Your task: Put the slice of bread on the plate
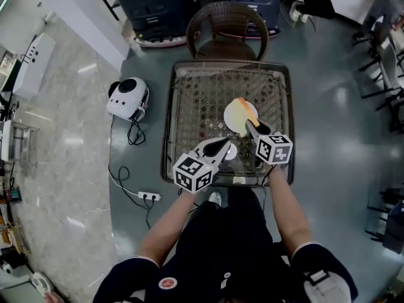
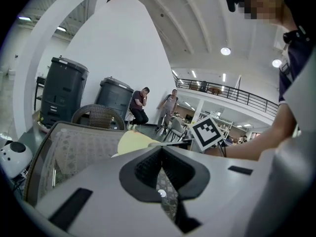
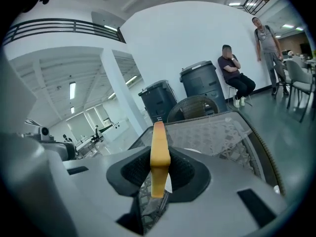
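Slice of bread (image 3: pixel 159 152) clamped on edge in right tongs (image 1: pixel 250 126), over the plate (image 1: pixel 230 122), not yet down; left tongs (image 2: pixel 161 154) closed, empty; 1 step left: lower, release.

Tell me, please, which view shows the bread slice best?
The head view: the bread slice shows its broad face. The right gripper view has it edge-on in the right tool; the left gripper view catches part.
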The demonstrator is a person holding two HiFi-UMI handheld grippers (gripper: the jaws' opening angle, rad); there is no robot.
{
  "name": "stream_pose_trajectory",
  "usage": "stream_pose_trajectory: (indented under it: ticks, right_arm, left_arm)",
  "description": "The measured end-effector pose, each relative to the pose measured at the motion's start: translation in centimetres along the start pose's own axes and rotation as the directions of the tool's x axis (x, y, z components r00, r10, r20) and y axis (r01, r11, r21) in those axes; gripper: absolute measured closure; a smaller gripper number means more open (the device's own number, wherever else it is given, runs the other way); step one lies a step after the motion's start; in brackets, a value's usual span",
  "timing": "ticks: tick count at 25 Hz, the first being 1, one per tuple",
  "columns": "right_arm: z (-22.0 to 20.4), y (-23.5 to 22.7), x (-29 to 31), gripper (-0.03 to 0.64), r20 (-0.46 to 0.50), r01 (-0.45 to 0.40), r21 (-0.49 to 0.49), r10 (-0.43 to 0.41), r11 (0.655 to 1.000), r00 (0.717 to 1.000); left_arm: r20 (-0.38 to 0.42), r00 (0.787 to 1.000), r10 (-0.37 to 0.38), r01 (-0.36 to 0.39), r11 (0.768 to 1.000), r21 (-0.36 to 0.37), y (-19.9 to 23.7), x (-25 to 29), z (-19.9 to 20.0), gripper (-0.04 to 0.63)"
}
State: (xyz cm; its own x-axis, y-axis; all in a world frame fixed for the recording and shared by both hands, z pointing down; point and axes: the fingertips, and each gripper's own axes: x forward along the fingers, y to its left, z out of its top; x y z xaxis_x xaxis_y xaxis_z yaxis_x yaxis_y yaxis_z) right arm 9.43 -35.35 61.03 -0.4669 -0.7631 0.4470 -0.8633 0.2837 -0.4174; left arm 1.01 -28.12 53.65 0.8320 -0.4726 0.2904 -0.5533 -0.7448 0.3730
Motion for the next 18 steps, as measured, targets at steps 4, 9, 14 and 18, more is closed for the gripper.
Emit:
stream_pose_trajectory:
  ticks: [4, 9, 14, 18]
  right_arm:
    - [-0.8, -1.2, 2.6, 0.528, -0.039, -0.009, -0.004, 0.009, 1.000, 0.999]
    - [-2.2, -2.4, 4.7, 0.528, -0.088, -0.019, 0.013, 0.020, 1.000, 0.996]
    - [-3.2, -2.8, 5.8, 0.528, -0.122, -0.027, 0.029, 0.030, 0.999, 0.992]
    - [-4.2, -3.5, 6.3, 0.528, -0.154, -0.018, 0.034, 0.023, 0.999, 0.988]
  left_arm:
    - [-0.016, 1.000, 0.016, -0.016, 1.000, -0.022, 0.5, 0.8, -0.3, 0.589]
    - [-0.026, 0.999, 0.038, -0.039, 0.998, -0.047, 1.0, 1.5, -0.6, 0.589]
    - [-0.038, 0.998, 0.056, -0.058, 0.997, -0.056, 1.1, 1.6, -0.5, 0.589]
    - [-0.048, 0.997, 0.065, -0.068, 0.996, -0.052, 1.3, 1.7, -0.4, 0.589]
